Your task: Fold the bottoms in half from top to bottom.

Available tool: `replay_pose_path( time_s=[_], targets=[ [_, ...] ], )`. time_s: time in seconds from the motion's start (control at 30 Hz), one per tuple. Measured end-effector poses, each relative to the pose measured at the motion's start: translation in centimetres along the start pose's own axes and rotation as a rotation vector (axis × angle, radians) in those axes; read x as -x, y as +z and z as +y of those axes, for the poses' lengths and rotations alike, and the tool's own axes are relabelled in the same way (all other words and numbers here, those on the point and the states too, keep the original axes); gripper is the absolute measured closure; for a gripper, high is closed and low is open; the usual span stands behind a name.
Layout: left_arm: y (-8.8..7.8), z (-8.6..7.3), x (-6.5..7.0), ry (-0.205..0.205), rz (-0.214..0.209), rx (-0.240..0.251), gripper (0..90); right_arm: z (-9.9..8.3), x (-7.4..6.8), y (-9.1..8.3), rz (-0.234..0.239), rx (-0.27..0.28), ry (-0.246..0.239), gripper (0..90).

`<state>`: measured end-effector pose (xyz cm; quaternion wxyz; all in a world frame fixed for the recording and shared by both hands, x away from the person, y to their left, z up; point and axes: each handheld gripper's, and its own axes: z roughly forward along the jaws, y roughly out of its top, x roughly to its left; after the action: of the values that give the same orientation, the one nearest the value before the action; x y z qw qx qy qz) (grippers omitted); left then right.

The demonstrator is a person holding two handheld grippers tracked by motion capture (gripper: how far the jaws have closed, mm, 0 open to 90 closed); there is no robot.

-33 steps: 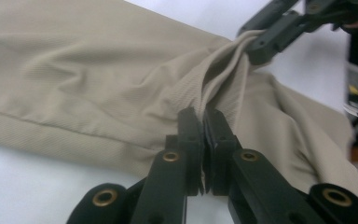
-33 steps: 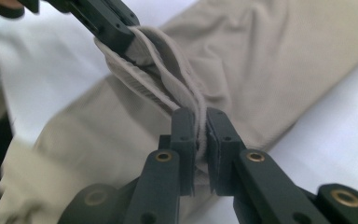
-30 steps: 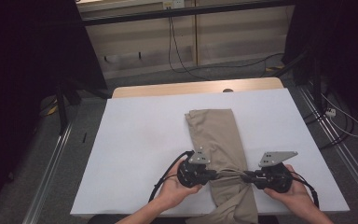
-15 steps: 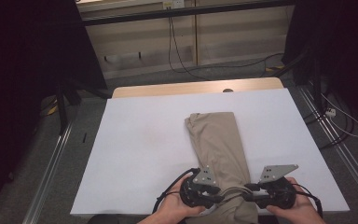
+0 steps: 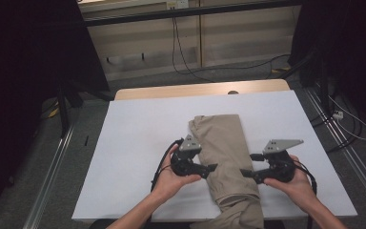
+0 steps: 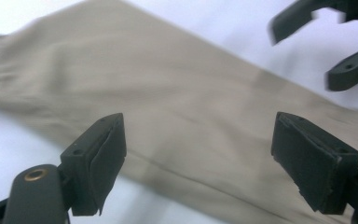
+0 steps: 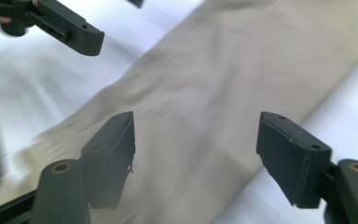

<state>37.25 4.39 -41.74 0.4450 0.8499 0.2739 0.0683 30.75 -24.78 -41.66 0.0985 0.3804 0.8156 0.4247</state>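
Folded beige trousers point(image 5: 225, 152) lie lengthwise on the white table point(image 5: 133, 157), their near end hanging over the front edge. My left gripper point(image 5: 210, 168) is at the cloth's left edge and my right gripper point(image 5: 246, 172) at its right edge, the two pointing at each other. Both have just been opening their jaws. In the left gripper view the left gripper point(image 6: 198, 154) stands wide open above the trousers point(image 6: 168, 93), nothing pinched. The right gripper point(image 7: 196, 158) is likewise open over the trousers point(image 7: 214, 93).
A wooden strip point(image 5: 200, 90) runs along the table's far edge. Cables point(image 5: 181, 52) trail on the floor behind. Metal rails point(image 5: 52, 176) flank the table on both sides. Bare white surface lies left and right of the cloth.
Both grippers pulled toward the front edge while shut at the cloth's middle, then came back up the table and apart, and their jaws opened, letting the fabric go.
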Motion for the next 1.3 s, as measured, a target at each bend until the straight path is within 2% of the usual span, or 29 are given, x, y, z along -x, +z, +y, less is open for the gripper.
replay_pose_path(
  time_s=[0.1, 0.13, 0.17, 0.2, 0.27, 0.3, 0.33, 0.37, 0.4, 0.47, 0.53, 0.57, 0.63, 0.67, 0.77, 0.83, 0.97, 1.03, 1.17, 1.23, 1.27, 1.3],
  targets=[
    [0.7, 0.4, -2.0, -0.032, 0.044, 0.010, 14.9, 1.3, 1.7, 1.0, -0.034, 0.000, -0.013, 29.6],
    [0.8, 0.6, -2.7, -0.021, 0.054, 0.002, 14.9, 1.9, 2.4, 1.3, -0.043, 0.007, 0.002, 30.1],
    [0.8, 0.7, -3.3, -0.013, 0.058, 0.015, 18.7, 2.3, 3.1, 1.4, -0.058, 0.018, 0.017, 31.4],
    [1.0, 0.9, -3.9, -0.023, 0.062, 0.018, 22.3, 2.8, 3.6, 1.6, -0.078, 0.024, 0.015, 32.3],
    [1.4, 1.4, -5.1, -0.041, 0.084, 0.006, 16.9, 3.6, 4.9, 2.2, -0.105, 0.029, 0.037, 31.1],
    [1.5, 1.6, -5.8, -0.056, 0.091, 0.003, 17.0, 3.9, 5.4, 2.6, -0.100, 0.031, 0.041, 30.8],
    [1.7, 1.9, -6.4, -0.059, 0.108, 0.010, 17.4, 4.1, 5.8, 3.1, -0.111, 0.017, 0.038, 32.4],
    [1.9, 2.1, -7.2, -0.039, 0.130, 0.015, 18.8, 4.3, 6.2, 3.6, -0.128, 0.014, 0.020, 30.3],
    [2.2, 2.3, -8.0, -0.038, 0.154, 0.015, 19.5, 4.5, 6.6, 4.1, -0.141, 0.029, 0.024, 28.4],
    [2.7, 2.9, -9.6, -0.052, 0.176, 0.015, 17.6, 4.9, 7.5, 4.9, -0.147, 0.044, 0.036, 31.5],
    [3.3, 3.4, -10.8, -0.076, 0.192, 0.021, 20.8, 5.8, 8.9, 6.0, -0.168, 0.036, 0.062, 32.1],
    [3.6, 3.7, -11.3, -0.073, 0.209, 0.011, 21.7, 6.2, 9.7, 6.4, -0.173, 0.029, 0.076, 32.5],
    [4.4, 4.2, -12.2, -0.080, 0.199, 0.013, 21.7, 7.0, 11.3, 7.3, -0.179, 0.027, 0.092, 32.3],
    [4.8, 4.4, -12.5, -0.103, 0.187, 0.007, 22.2, 7.4, 12.1, 7.6, -0.188, 0.038, 0.097, 32.3],
    [6.1, 4.9, -13.2, -0.070, 0.205, -0.035, 22.0, 8.2, 14.3, 8.9, -0.192, 0.052, 0.123, 33.5],
    [6.6, 4.9, -13.6, -0.087, 0.187, -0.041, 26.2, 8.5, 15.2, 10.0, -0.210, 0.028, 0.128, 34.7],
    [7.1, 4.5, -14.2, -0.081, 0.207, -0.074, 28.8, 8.7, 16.2, 11.8, -0.205, -0.025, 0.127, 36.5],
    [7.2, 4.2, -14.8, -0.093, 0.236, -0.074, 28.6, 8.9, 16.4, 12.5, -0.195, -0.040, 0.134, 36.5],
    [7.5, 3.3, -15.8, -0.161, 0.196, -0.062, 25.9, 9.2, 16.2, 13.5, -0.175, -0.041, 0.123, 36.7],
    [7.9, 3.0, -15.8, -0.164, 0.188, -0.069, 24.5, 9.0, 16.0, 14.2, -0.155, -0.067, 0.114, 36.6],
    [8.0, 3.0, -15.8, -0.167, 0.169, -0.062, 24.4, 8.9, 15.9, 14.3, -0.158, -0.063, 0.098, 36.9],
    [8.2, 3.1, -15.7, -0.168, 0.157, -0.049, 24.4, 8.9, 16.0, 14.2, -0.157, -0.061, 0.106, 37.3]
  ],
)
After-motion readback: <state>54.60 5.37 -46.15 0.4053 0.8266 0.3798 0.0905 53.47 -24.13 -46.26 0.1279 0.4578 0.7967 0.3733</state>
